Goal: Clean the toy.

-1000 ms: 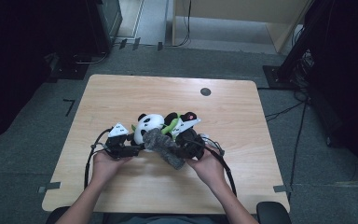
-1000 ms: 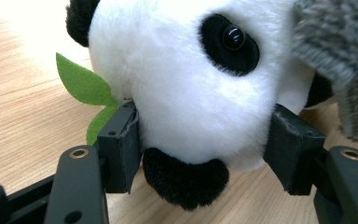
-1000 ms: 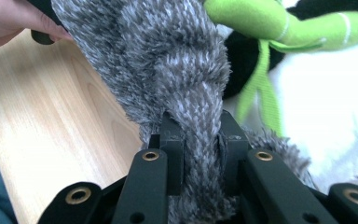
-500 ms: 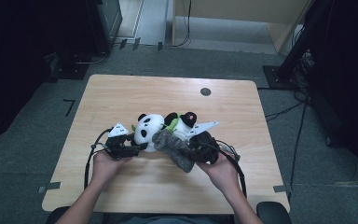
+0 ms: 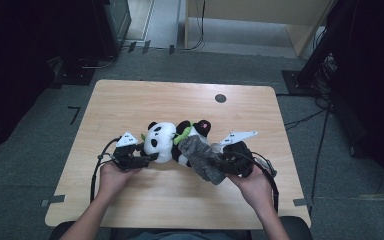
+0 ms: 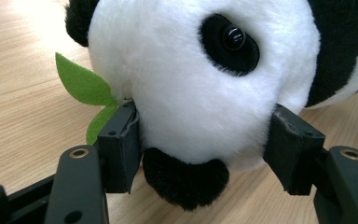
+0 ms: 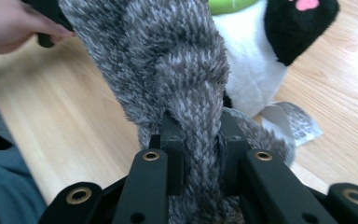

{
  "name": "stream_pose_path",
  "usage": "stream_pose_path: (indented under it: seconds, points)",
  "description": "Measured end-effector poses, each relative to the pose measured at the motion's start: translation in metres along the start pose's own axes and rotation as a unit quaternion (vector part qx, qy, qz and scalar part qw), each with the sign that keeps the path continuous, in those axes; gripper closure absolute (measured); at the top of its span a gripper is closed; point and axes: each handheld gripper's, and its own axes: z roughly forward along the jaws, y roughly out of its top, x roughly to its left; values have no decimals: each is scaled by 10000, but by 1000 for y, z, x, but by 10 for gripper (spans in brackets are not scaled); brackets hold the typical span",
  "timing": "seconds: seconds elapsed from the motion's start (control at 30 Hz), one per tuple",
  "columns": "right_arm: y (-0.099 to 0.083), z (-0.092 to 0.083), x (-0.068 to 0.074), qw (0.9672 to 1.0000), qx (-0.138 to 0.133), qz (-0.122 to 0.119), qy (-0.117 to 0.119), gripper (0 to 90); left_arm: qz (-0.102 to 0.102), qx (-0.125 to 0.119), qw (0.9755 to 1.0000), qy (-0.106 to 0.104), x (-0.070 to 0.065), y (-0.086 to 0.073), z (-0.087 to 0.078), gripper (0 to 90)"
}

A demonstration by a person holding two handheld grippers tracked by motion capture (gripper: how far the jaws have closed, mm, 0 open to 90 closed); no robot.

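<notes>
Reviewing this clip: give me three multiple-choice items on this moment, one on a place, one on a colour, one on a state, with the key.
1. Where do the left gripper fingers sit?
A. Either side of the panda toy's head
B. On the table edge
C. On the grey fabric

2. What colour is the felt leaf beside the panda toy?
A. Red
B. Green
C. Blue

3. How is the right gripper?
A. Wide open
B. Shut on the grey fabric
C. Lying on the table

Key: 1 A, the fingers flank the white head; 2 B, plainly green; 3 B, the grey fabric is pinched between the fingers.

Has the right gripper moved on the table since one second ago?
Yes. In the high view the right gripper, shut on the grey sock, has gone rightward toward the table's right edge, while the panda stays.
</notes>
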Motion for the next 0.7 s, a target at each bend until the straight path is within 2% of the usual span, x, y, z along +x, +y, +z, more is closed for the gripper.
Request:
stream_pose_path:
  seconds: [0.2,0.37,0.5,0.6,0.7]
  points:
    - [7,1,14,9994,-71,-145,304,778,-7,0,10000,-3,0,0,0,349]
    - [21,13,32,9977,-91,-368,562,777,0,3,10000,5,0,0,0,349]
    - [37,31,44,9961,-82,-491,735,777,-13,-1,10000,4,0,0,0,349]
    - [45,48,48,9955,-44,-571,755,777,-15,4,10000,-2,0,0,0,349]
    - [52,67,49,9953,-30,-540,808,777,-16,1,10000,-8,0,0,0,348]
